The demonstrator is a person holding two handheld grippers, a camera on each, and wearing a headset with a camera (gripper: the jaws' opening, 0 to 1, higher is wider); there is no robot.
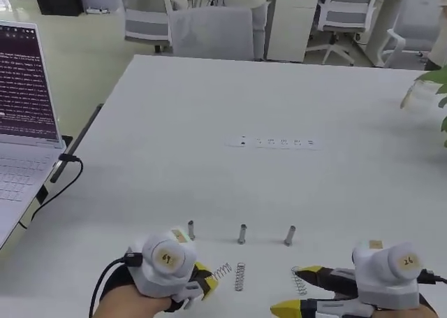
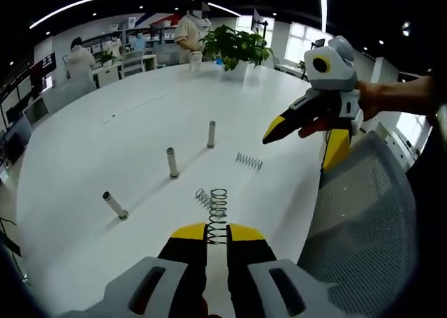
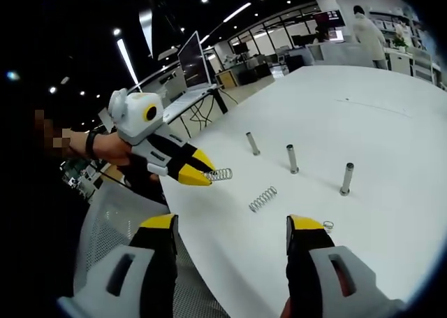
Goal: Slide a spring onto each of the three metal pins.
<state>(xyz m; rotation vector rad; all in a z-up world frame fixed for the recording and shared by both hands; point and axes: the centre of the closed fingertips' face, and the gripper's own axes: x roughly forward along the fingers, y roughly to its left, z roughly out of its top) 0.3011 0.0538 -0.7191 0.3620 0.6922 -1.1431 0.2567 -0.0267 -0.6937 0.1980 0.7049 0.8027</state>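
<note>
Spring (image 2: 218, 210) in left gripper (image 2: 217, 228); right gripper (image 3: 232, 221) agape.

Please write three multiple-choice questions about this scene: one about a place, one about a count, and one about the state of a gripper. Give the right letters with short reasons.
1. Where do the pins stand?
A. in a tray
B. in a row on the table
C. inside a box

2. How many pins are bare?
A. three
B. two
C. none

3. What is the state of the left gripper?
A. jaws wide open
B. jaws shut on nothing
C. jaws shut on a spring

Answers: 1 B, they stand upright in a line on the white top. 2 A, nothing sits on any pin. 3 C, the left gripper view shows the spring pinched between the jaws.
</note>
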